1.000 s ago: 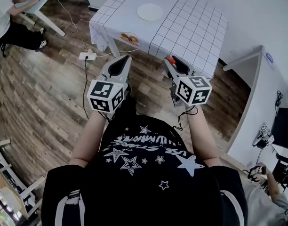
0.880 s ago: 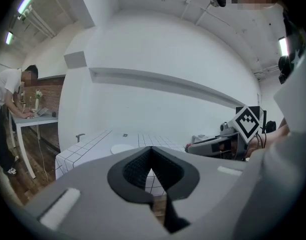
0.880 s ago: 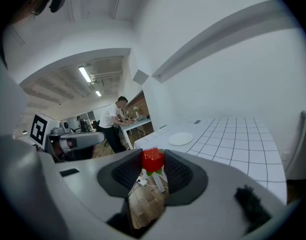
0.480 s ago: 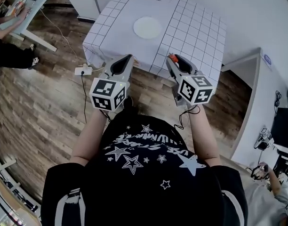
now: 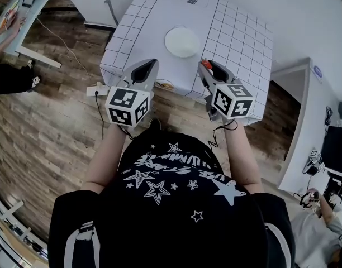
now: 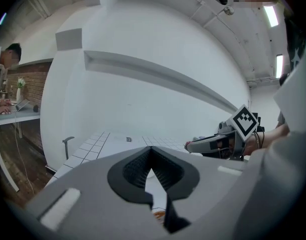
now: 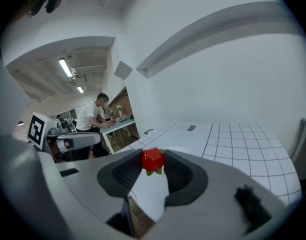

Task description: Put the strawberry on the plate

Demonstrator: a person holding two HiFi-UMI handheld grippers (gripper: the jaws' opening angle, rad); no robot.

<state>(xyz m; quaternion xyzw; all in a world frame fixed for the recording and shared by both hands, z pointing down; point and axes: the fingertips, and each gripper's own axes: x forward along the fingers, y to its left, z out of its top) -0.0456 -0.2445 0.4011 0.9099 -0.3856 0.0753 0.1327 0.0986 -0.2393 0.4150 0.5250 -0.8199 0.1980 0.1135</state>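
Observation:
The red strawberry (image 7: 153,160) with green leaves is pinched between the tips of my right gripper (image 7: 153,163), which is shut on it. In the head view the strawberry (image 5: 209,64) and right gripper (image 5: 206,66) hang over the front edge of the white grid-cloth table (image 5: 238,35). The round white plate (image 5: 182,42) lies on the table just ahead and a little left of that gripper. My left gripper (image 5: 150,64) is level with the right one at the table's front edge. Its tips (image 6: 151,149) meet, shut on nothing.
Something orange (image 5: 165,85) shows at the table's front edge between the grippers. A power strip (image 5: 95,90) and cable lie on the wooden floor to the left. A person (image 7: 95,115) works at a desk far left. A white partition (image 5: 305,88) stands right of the table.
The table and plate have come closer as the person walked forward. Both grippers now reach its front edge. The right gripper still holds the strawberry.

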